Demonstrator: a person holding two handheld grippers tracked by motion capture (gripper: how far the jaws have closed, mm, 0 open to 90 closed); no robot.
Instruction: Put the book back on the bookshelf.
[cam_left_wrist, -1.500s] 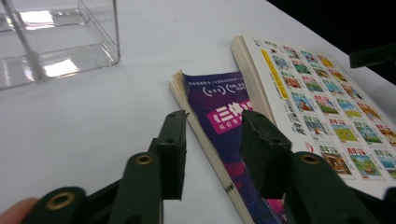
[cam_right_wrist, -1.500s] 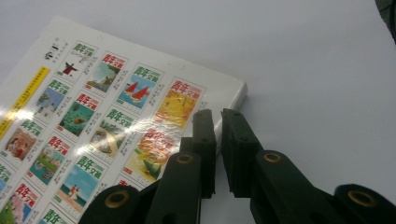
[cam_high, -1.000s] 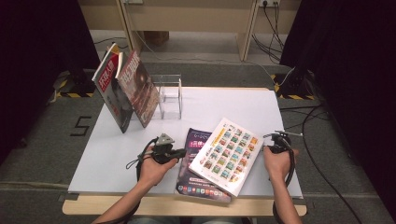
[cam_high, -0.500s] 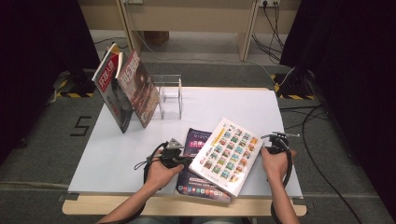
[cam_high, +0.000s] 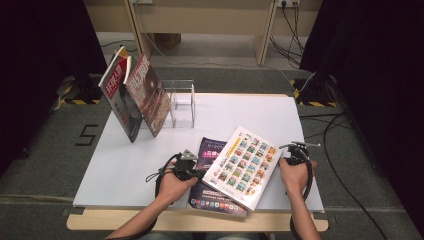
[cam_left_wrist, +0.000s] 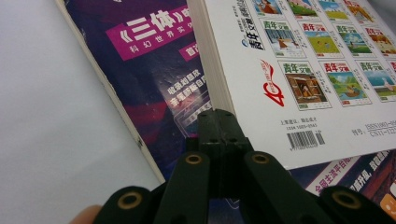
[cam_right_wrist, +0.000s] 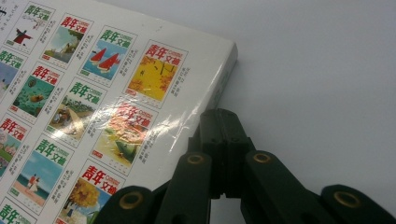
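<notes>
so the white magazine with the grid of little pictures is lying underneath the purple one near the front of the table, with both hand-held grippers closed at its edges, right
Not quite: the white magazine lies on top of the purple magazine, not underneath. The high view shows it, and the left gripper view shows its page edge above the purple cover. The rest holds: the left hand-held gripper and the right hand-held gripper are closed at its edges.

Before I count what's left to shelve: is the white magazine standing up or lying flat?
Lying flat. The white magazine rests face up, partly on the purple magazine, on the table, unlike the two magazines propped at the clear rack.
</notes>
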